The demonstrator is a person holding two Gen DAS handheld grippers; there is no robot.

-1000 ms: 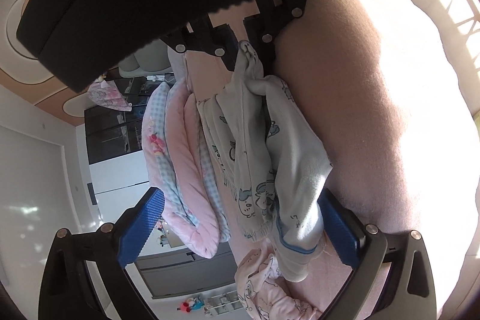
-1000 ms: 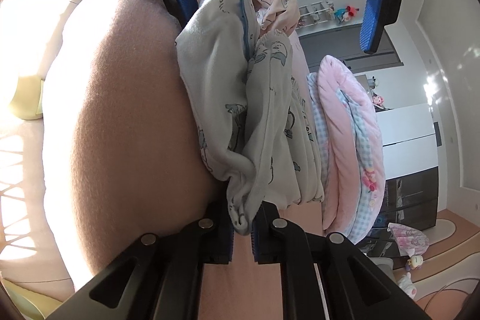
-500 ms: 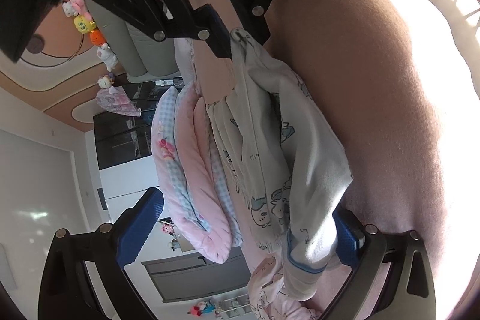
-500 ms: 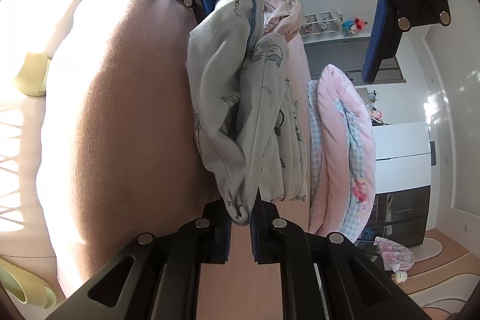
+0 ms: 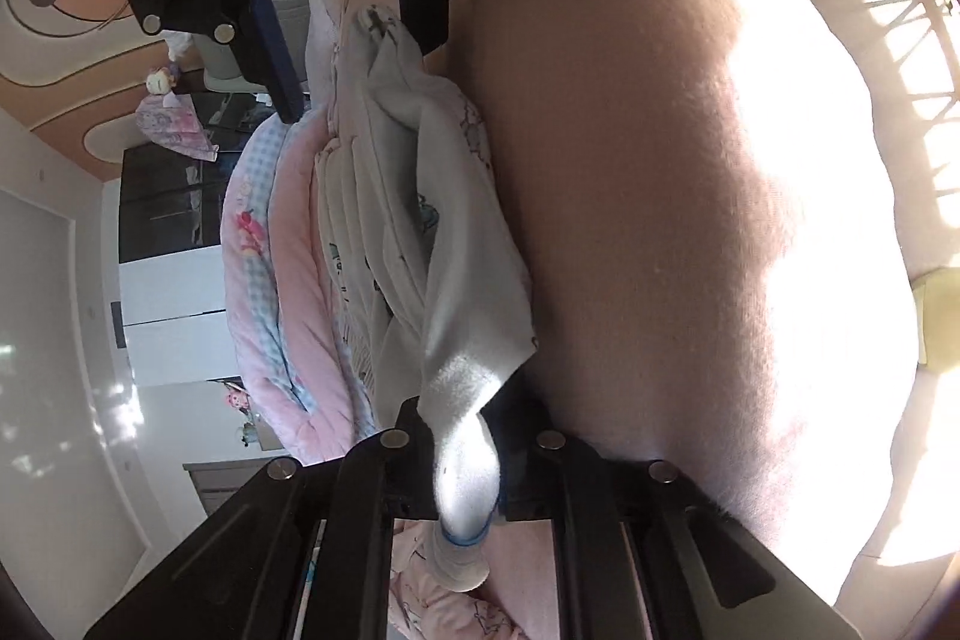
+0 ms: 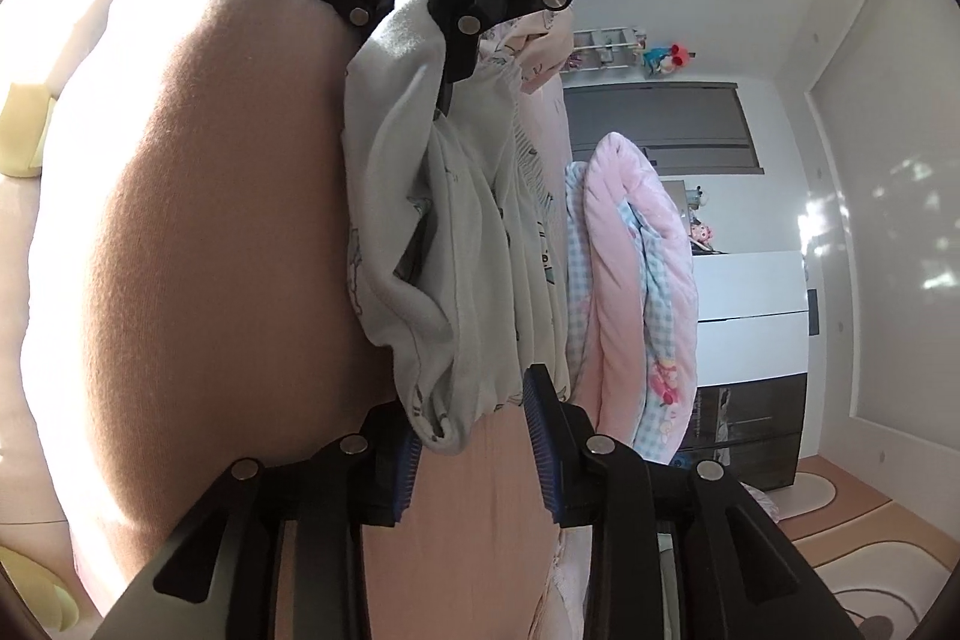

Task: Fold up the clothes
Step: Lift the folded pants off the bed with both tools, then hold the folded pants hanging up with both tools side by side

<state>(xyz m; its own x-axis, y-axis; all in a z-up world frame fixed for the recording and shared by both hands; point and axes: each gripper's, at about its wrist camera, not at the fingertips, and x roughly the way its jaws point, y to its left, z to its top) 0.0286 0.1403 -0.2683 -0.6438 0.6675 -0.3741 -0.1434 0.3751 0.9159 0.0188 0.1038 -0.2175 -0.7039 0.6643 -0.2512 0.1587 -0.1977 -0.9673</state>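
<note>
Left claw (image 5: 468, 466) is clenched on one end of the pale printed garment (image 5: 456, 244), cuff bunched between the pads. My right claw (image 6: 474, 454) is opening; the garment's other end sits in the gap, with the blue pads (image 6: 543, 436) apart and not visibly pressing it. Garment lies stretched between both claws on the pink bed (image 5: 690, 220), next to a rolled pink quilt (image 5: 270, 292).
</note>
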